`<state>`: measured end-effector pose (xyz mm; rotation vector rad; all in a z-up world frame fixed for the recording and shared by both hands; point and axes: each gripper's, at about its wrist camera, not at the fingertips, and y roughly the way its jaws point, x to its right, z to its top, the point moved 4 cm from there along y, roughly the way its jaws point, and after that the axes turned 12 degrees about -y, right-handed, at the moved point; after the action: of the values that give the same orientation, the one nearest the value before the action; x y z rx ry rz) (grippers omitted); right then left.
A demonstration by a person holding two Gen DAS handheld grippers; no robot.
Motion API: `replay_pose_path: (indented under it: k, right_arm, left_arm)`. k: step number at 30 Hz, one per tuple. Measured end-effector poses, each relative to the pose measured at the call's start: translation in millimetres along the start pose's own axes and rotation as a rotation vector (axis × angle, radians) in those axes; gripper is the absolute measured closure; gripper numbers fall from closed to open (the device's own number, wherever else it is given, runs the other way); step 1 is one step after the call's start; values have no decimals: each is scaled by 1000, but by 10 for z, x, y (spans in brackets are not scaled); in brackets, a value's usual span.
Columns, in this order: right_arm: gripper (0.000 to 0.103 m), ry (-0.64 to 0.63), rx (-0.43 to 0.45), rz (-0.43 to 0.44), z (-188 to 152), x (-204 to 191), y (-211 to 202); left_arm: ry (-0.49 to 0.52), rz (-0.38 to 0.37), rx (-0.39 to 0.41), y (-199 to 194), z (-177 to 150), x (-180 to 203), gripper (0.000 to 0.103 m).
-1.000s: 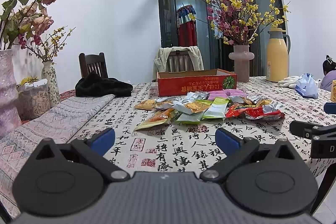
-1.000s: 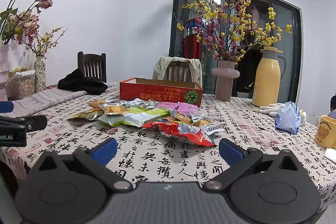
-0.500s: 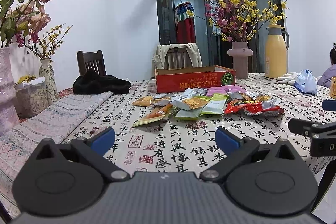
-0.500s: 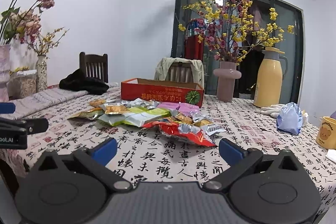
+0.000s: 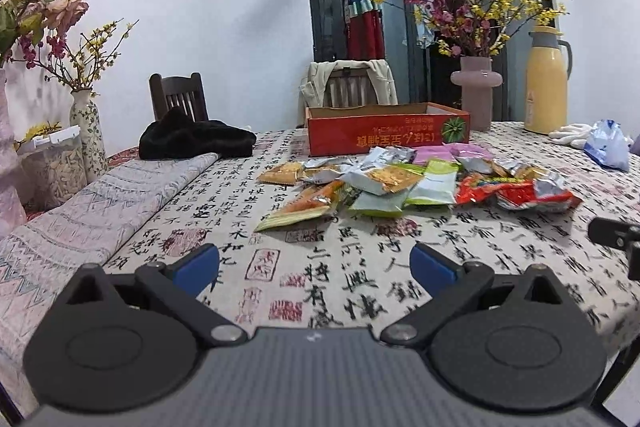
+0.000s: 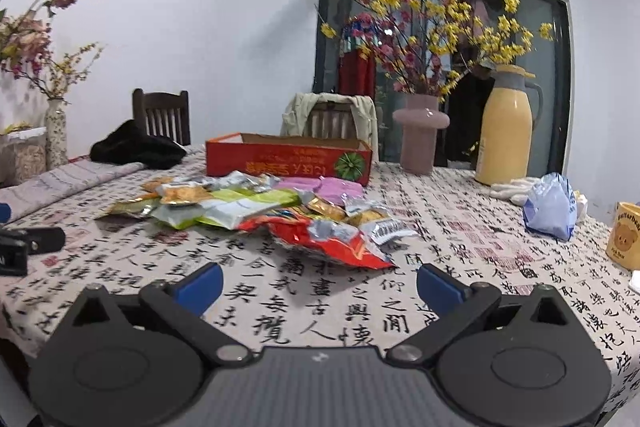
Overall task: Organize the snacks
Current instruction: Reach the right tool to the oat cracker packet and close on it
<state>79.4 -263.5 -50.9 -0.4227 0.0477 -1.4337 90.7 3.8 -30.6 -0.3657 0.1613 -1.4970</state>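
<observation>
Snacks [image 5: 404, 183]: a loose heap of foil and plastic packets lies in the middle of the bench [image 5: 344, 267], overlapping one another, just in front of an open red cardboard box [image 5: 386, 133].
Left gripper [image 5: 314, 265]: you hold it low over the near edge of the bench, jaws spread wide and empty, apart from the heap.
Right gripper [image 6: 320, 285]: jaws also spread wide, holding nothing, with a crumpled red packet [image 6: 332, 241] nearest ahead.
Risk, slippery packets: the wrappers look thin and glossy, so a shallow pinch could slide off or push a packet along the cloth instead of lifting it.
Risk, overlap: because the packets lie across each other, closing on one may drag its neighbours or lift two at once.
Risk, tablecloth: a low approach could catch the printed cloth and tug the whole heap.
Risk, nearby things: a pink vase [image 6: 420, 135] of branches and a yellow flask [image 6: 506, 131] stand behind the box; a wide swing there could knock them.
Risk, crowding: both grippers face the same heap and could collide.
</observation>
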Motion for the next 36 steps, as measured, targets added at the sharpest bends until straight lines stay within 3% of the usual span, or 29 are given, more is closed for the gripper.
replay_pose_path:
  k: [13,20,22,27,30,32,34,36]
  right_arm:
    - [0,-5,-26,30,199,134,356]
    - [3,53,-62,78,376,346,618]
    - [8,59,-94,91,432,444,726]
    - [9,52,-141,112,547,719,978]
    - [10,35,-171,135,587,862,1189]
    - [13,23,-196,164,595,932,1362]
    - [13,15,-226,187,586,964,1533]
    - [15,3,-248,211,560,979,1706]
  left_arm:
    - [-12,-42,-54,441,207,55,0]
    - [-2,-151,-102,776,450,476,6]
    - [4,-150,-135,948,502,608,6]
    - [-58,-144,-291,1428,531,770,6]
    - [-75,-137,-300,1613,575,820,6]
    - [-70,-108,-306,1741,588,850,12]
    - [-70,-84,-329,1868,571,856,34]
    - [-84,-80,-363,1949,538,836,38]
